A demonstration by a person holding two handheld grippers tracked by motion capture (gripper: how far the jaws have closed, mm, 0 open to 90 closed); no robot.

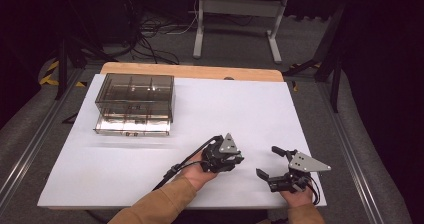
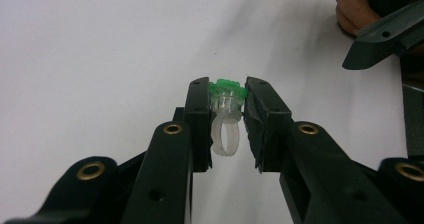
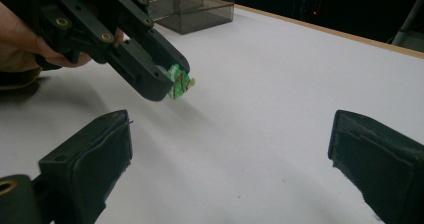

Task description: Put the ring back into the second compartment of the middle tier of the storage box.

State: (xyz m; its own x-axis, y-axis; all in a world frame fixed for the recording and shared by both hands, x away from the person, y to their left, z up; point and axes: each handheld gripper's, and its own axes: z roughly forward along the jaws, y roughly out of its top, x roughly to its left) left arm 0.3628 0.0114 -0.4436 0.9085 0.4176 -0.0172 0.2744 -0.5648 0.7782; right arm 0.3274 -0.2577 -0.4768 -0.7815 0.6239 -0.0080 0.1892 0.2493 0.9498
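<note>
My left gripper (image 2: 227, 109) pinches a green-topped ring (image 2: 226, 115) clear of the white table (image 1: 235, 109); my right gripper (image 1: 270, 163), at its 3 o'clock, stands spread and empty; the box (image 1: 135, 103) sits at 10 o'clock.

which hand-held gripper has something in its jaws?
The left hand-held gripper: its jaws pinch a small clear ring with a green top. The right hand-held gripper has its jaws spread wide with nothing between them.
</note>
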